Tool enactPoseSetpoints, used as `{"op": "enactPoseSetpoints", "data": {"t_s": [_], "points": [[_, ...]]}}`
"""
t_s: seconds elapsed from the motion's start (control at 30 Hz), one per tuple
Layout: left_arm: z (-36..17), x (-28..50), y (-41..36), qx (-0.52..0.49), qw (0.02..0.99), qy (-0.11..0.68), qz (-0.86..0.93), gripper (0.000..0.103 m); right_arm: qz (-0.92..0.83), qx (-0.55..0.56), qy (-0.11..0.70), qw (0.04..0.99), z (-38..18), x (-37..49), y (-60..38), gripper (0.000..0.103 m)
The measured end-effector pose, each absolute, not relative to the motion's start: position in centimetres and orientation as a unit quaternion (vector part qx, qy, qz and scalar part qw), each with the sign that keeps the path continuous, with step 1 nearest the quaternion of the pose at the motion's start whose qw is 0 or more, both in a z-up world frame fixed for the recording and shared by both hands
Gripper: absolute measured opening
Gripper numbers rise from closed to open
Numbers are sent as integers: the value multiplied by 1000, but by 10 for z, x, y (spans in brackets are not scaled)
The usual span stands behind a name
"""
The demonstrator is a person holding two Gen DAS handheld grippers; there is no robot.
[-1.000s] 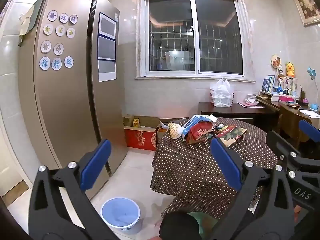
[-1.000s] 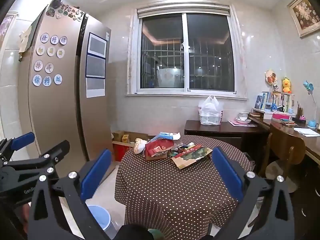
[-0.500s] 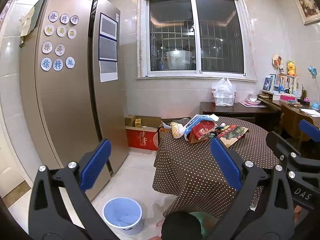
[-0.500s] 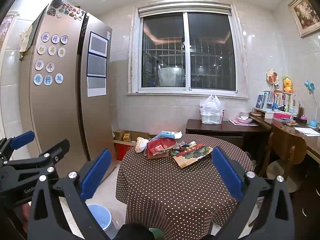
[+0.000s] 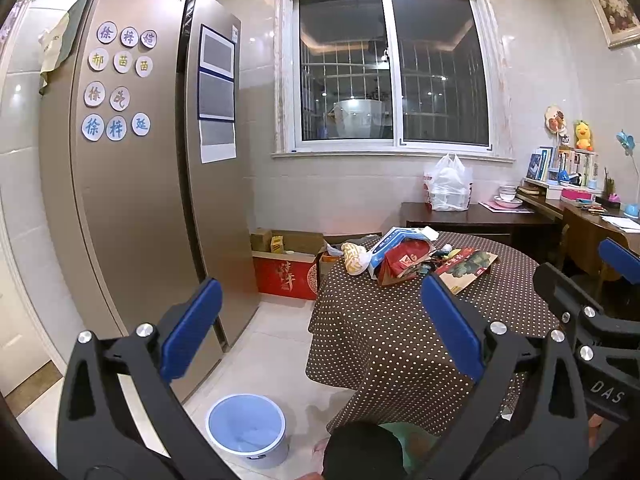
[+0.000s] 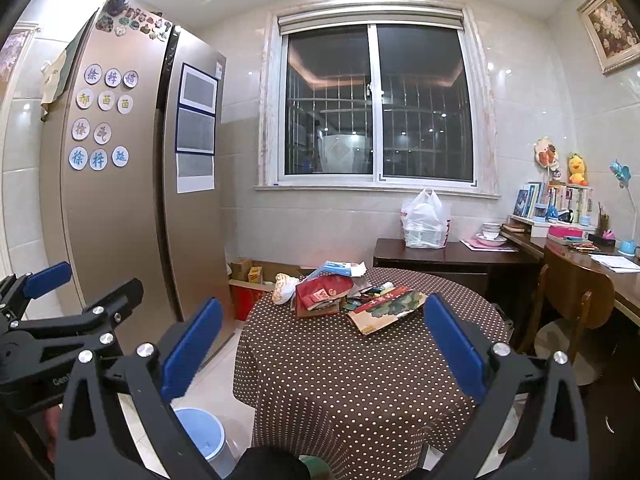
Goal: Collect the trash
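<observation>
**Both grippers wide open, trash pile waiting across the table**

Here we are at the near edge of the round table under its brown polka-dot cloth (image 6: 360, 380), and nothing is in hand. The left gripper (image 5: 320, 328) has its blue pads spread wide, empty; the right gripper (image 6: 320, 344) likewise gapes open with nothing between its pads.

The target — a heap of crumpled wrappers and packaging (image 6: 340, 292) — sits at the table's far side, around 12 o'clock from the right wrist camera and nearer 1 o'clock from the left. In it: a red foil-look pouch (image 6: 320, 292), a blue-and-white plastic bag (image 5: 396, 244) behind it, a whitish-yellow wad (image 5: 354, 258) at the pile's 9 o'clock edge, and a flat printed cardboard sleeve (image 6: 388, 310) at its 4 o'clock.

Judging by looks, all of it is light. The pouches should be soft and a bit slick, so pinch a crumpled fold rather than a smooth face. The cardboard looks stiff; take it by its raised near edge.

The light-blue plastic bin (image 5: 246, 428) stands on the floor at the table's 7 o'clock — the likely drop point.
</observation>
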State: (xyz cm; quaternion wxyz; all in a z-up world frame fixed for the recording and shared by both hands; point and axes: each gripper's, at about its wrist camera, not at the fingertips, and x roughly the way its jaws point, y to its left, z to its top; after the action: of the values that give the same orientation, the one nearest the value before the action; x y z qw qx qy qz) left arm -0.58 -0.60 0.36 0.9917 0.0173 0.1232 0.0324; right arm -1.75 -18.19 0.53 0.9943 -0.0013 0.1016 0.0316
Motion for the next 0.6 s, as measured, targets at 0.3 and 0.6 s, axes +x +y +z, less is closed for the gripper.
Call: {"op": "enactPoseSetpoints", "data": {"t_s": [0.3, 0.6], "points": [[3, -5, -5, 17, 992, 124, 32, 97, 32, -1, 103, 994, 5, -19, -181, 99], [0, -6, -5, 18, 992, 124, 34, 97, 33, 0, 104, 994, 5, -19, -181, 99]]}}
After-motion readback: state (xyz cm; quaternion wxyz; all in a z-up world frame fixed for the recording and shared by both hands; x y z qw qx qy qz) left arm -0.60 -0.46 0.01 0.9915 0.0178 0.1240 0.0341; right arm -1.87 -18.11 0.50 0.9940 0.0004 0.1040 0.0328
